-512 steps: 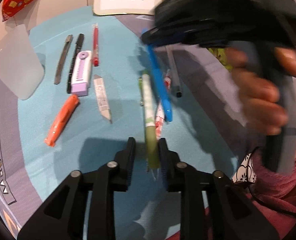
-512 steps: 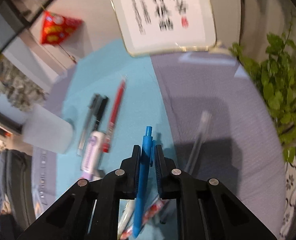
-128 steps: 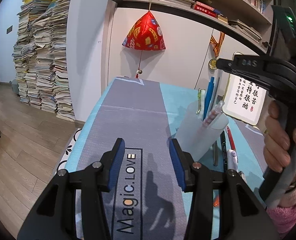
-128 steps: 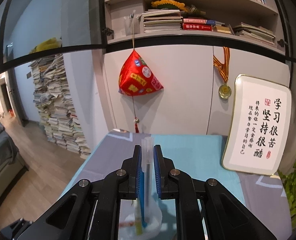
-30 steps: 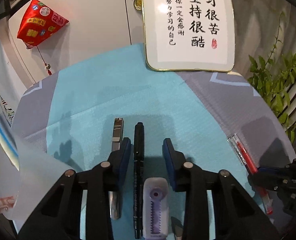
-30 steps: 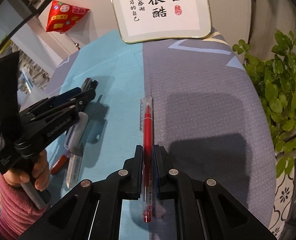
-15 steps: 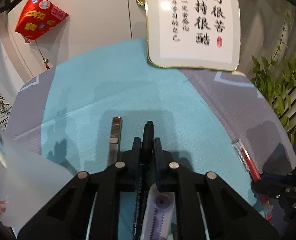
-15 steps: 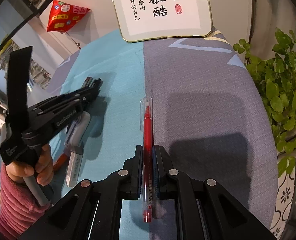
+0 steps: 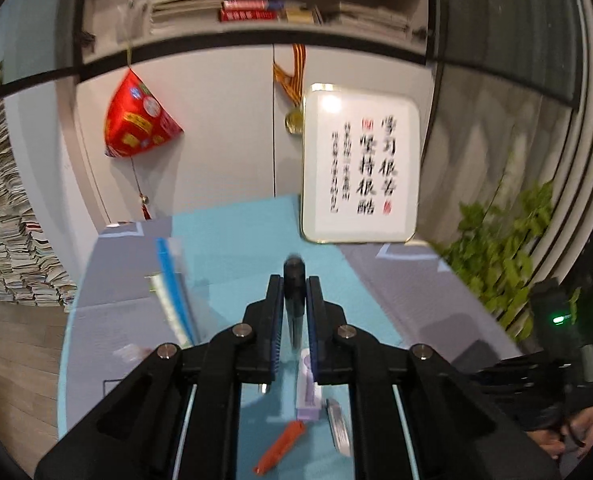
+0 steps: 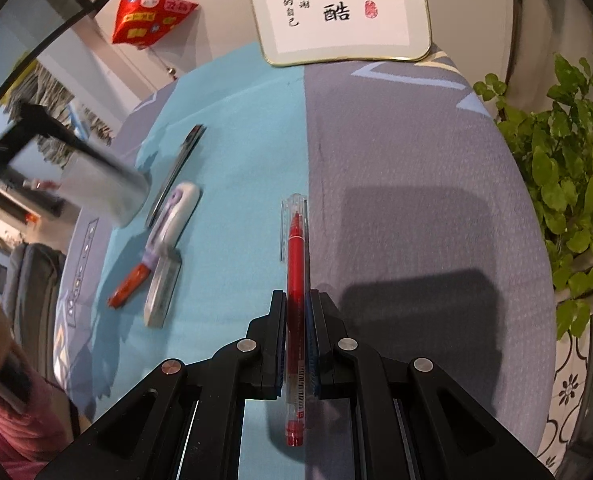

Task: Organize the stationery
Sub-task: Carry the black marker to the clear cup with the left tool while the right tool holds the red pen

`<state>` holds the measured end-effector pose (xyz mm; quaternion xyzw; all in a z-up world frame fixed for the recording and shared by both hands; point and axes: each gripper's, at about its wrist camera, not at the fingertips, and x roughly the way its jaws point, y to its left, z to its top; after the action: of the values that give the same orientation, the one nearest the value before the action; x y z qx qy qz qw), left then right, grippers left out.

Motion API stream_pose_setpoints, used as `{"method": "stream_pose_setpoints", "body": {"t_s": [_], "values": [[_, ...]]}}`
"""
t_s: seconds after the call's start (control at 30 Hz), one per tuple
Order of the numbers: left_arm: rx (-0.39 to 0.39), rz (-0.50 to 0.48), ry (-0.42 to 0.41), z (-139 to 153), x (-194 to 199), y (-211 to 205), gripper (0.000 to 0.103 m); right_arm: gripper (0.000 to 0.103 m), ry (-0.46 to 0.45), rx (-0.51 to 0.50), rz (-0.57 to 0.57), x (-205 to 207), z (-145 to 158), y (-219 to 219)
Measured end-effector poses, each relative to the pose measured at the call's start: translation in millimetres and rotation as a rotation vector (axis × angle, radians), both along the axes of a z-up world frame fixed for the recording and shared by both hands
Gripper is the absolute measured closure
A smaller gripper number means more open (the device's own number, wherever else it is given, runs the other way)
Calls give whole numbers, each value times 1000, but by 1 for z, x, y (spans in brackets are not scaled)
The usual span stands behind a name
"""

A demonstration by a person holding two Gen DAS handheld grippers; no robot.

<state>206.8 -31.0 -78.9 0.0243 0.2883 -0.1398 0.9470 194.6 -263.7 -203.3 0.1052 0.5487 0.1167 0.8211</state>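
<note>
The left gripper point(image 9: 295, 280) is clamped on a black pen point(image 9: 294, 296), held off the table in front of the framed calligraphy board point(image 9: 358, 168). The right gripper point(image 10: 296, 304) pinches a red pen point(image 10: 295, 300), tip toward that board, over the cloth's point(image 10: 248, 152) blue-grey seam. Farther from the board lie a purple correction tape point(image 10: 174, 216) and an orange marker point(image 10: 130, 284).

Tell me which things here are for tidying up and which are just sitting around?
For tidying:
- black pen held in the left tool
- red pen held in the right tool
- frosted pen cup
- purple correction tape
- orange pen

Just sitting around:
- framed calligraphy
- red hanging ornament
- green plant
</note>
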Motion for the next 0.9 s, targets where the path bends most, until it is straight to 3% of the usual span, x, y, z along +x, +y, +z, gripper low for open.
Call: {"method": "stream_pose_setpoints", "body": {"t_s": [0.37, 0.47, 0.9], "values": [[-26, -18, -3, -1, -56, 17, 94, 90, -2, -48, 75, -16, 1, 19], [-29, -15, 0, -4, -66, 21, 94, 81, -5, -78, 70, -6, 3, 27], [-54, -7, 1, -9, -81, 37, 94, 80, -17, -191, 51, 28, -4, 47]]}}
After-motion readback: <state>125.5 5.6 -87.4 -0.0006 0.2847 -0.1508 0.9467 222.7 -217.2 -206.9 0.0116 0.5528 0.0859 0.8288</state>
